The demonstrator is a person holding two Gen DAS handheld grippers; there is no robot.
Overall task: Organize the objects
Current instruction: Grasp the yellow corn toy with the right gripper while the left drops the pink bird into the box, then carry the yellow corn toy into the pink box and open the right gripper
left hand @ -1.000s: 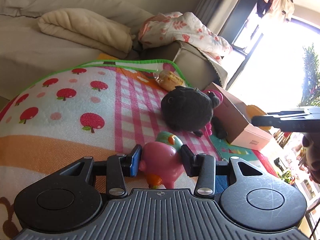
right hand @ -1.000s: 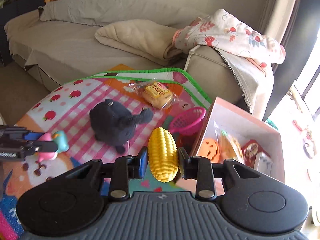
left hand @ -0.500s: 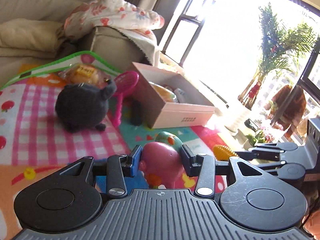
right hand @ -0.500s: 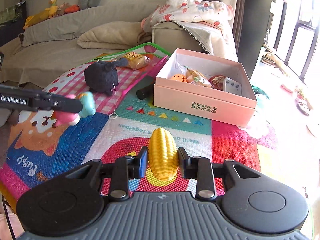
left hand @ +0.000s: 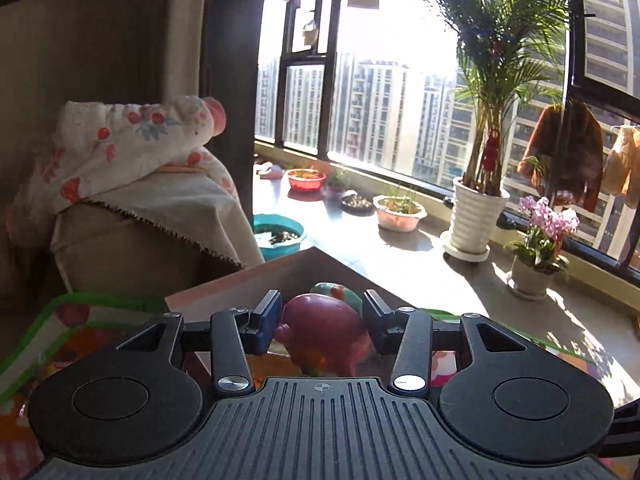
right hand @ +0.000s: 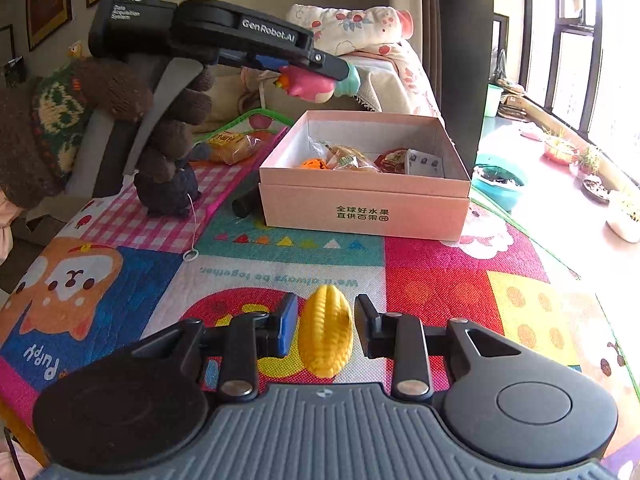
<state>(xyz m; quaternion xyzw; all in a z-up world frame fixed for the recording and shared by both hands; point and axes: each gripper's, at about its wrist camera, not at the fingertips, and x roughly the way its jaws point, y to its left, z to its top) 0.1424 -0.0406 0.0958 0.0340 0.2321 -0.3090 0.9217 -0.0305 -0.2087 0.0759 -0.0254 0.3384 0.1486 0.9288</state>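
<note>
My left gripper (left hand: 320,320) is shut on a pink and teal toy (left hand: 324,332) and holds it in the air above the near left part of the open pink box (left hand: 240,284). In the right wrist view the left gripper (right hand: 336,74) hangs above the box (right hand: 364,204) with the toy (right hand: 310,84) in it. The box holds an orange toy (right hand: 312,164) and several snack packets. My right gripper (right hand: 324,328) is shut on a yellow toy corn cob (right hand: 326,334), low over the play mat (right hand: 440,280), well in front of the box.
A black plush toy (right hand: 168,192), a wrapped bun (right hand: 232,146) and a black cylinder (right hand: 244,204) lie on the mat left of the box. A sofa arm with a floral blanket (left hand: 132,148) stands behind. Plant pots (left hand: 472,216) line the window ledge at right.
My left gripper has lifted the pink toy and swung right, from over the mat to above the box. My right gripper with the corn has drawn back from the box and dropped low.
</note>
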